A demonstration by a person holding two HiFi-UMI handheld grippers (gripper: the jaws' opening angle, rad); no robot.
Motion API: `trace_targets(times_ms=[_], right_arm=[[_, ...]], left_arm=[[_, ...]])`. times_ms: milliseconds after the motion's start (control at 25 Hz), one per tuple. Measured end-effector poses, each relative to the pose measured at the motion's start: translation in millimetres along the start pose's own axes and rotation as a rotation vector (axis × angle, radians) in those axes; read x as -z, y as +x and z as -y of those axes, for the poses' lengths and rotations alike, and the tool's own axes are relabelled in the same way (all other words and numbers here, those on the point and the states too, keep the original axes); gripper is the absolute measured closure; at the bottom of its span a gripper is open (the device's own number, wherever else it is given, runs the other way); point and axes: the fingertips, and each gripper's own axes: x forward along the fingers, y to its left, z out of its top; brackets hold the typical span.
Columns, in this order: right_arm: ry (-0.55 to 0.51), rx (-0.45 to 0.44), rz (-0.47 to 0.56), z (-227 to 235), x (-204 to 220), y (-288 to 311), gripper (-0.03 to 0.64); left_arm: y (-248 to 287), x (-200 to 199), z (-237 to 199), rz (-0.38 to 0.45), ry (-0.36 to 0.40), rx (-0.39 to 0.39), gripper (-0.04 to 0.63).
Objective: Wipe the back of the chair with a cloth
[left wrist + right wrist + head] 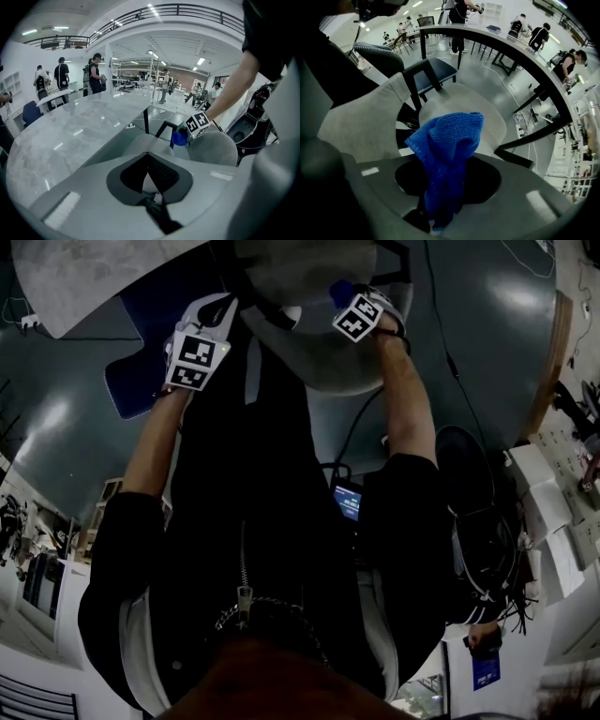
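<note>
Counted: two grippers, one cloth, one grey chair. The right gripper (433, 224) has its jaws closed on the blue cloth (446, 150), which is bunched above the seat of the grey chair (461, 105), beside the chair back (361, 119) and, it seems, not on it. The left gripper (156, 206) has its jaws together and empty. I think only one end is pinched, so hard rubbing could pull the cloth out.

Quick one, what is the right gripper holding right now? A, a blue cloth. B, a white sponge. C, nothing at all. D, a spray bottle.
A: in the right gripper view, the right gripper has its jaws closed on a bunched blue cloth, which sticks out over the grey chair.
</note>
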Motion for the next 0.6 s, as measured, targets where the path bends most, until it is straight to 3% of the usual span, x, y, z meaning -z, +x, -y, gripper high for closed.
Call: trace_targets(times_ms=[160, 280, 600], right_arm=[[-0.010, 0.077, -0.062, 45, 41, -8, 0.462], [-0.079, 0.108, -0.087, 67, 53, -9, 0.462], [-0.198, 0.104, -0.140, 99, 60, 2, 0.462]], left_arm=[[7, -3, 6, -0.006, 0.006, 0.004, 0.584], [10, -7, 7, -0.013, -0.002, -0.007, 0.584], [14, -3, 6, -0.042, -0.029, -0.039, 0.584]])
